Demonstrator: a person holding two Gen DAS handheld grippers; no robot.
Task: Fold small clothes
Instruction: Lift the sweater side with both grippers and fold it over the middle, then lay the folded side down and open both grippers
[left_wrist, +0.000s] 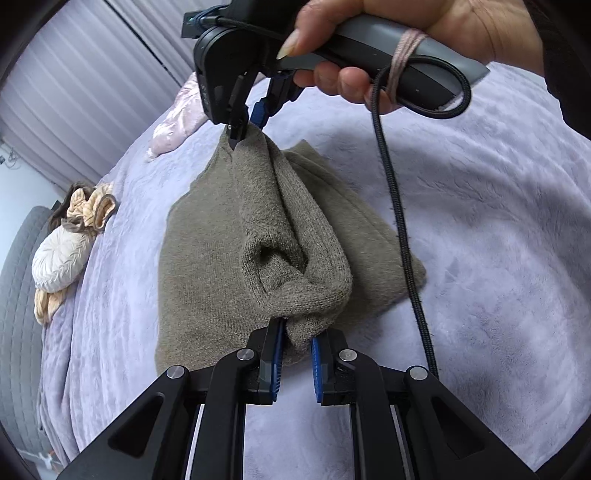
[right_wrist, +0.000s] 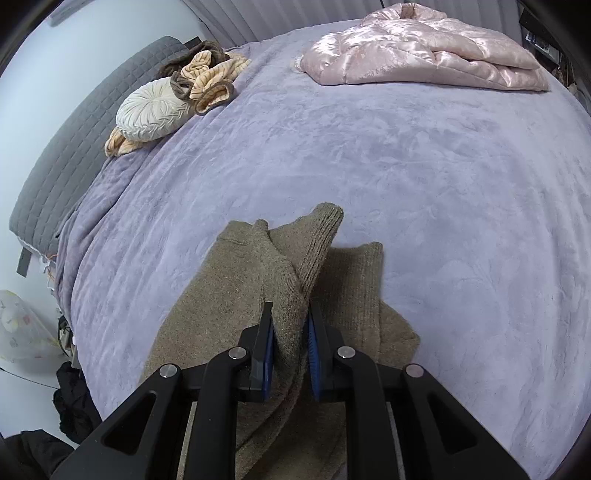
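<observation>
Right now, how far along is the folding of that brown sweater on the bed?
Partway. Done: the taupe knit sweater lies mostly flat on the lavender blanket. In hand: the left gripper and right gripper each pinch one end of a lifted side fold. Left: laying that fold over the body, then any further folds. The beige garments by the round cushion look unfolded.
</observation>
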